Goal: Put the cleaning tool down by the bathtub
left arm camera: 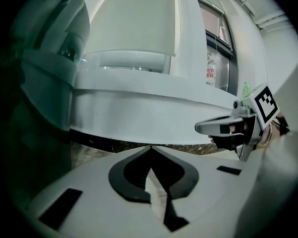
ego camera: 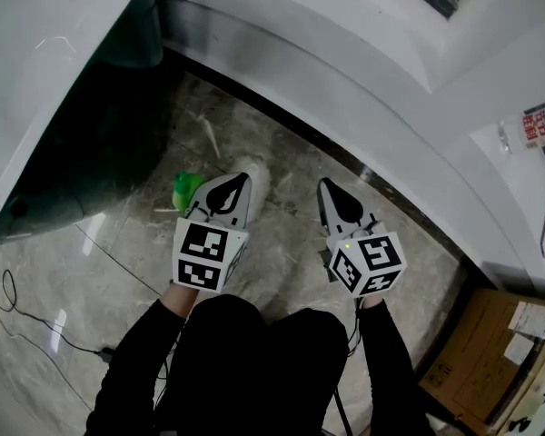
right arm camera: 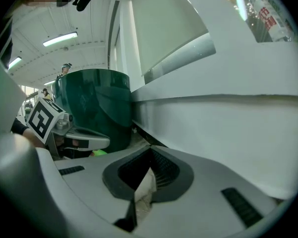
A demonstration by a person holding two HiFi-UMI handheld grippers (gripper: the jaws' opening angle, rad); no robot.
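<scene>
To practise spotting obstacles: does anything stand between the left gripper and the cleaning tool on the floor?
Nothing visible does. The left gripper, shut and empty, hangs over the cleaning tool, which lies on the floor beside the bathtub.

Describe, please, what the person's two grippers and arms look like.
Both the left gripper and the right gripper are pale grey wedges with a black spade-shaped recess. Each carries a white cube with black square markers; a small green light glows on the right one. Long black sleeves cover the arms.
</scene>
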